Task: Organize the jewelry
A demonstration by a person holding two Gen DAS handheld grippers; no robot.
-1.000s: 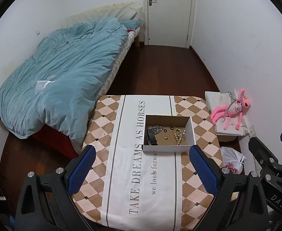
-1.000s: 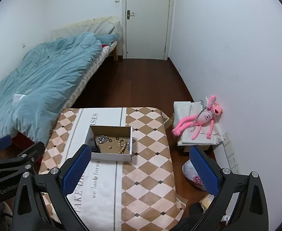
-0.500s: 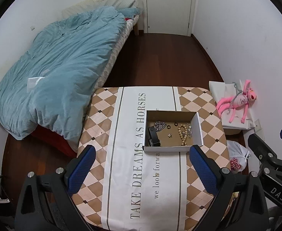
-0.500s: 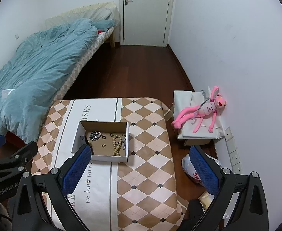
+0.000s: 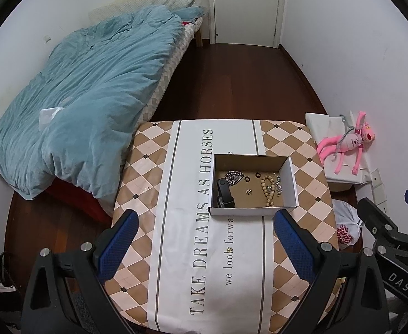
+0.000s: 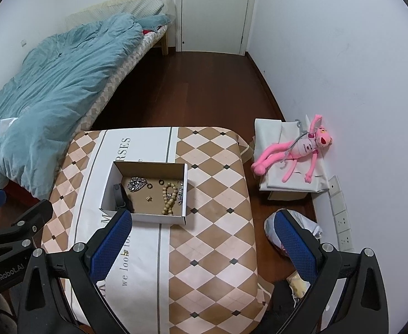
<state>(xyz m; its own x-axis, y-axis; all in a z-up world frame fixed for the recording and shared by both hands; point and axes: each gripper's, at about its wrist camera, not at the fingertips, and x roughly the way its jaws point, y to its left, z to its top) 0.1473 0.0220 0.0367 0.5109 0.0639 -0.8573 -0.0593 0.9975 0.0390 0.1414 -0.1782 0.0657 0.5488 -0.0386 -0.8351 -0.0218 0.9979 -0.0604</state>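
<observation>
Both jaws gape wide, empty, at the frame bottoms. Centre frame on the table point(image 5: 226, 278), a cardboard box point(image 5: 252, 211) holds a beaded bracelet point(image 5: 268, 190), chain point(image 5: 234, 177), perhaps a watch point(image 5: 224, 193).

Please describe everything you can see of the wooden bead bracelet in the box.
The wooden bead bracelet is a string of round, light tan beads, looped and folded into a long shape. It lies flat on the brown floor of the open white cardboard box, toward its right side, beside a small silver chain. No gripper touches it.
</observation>
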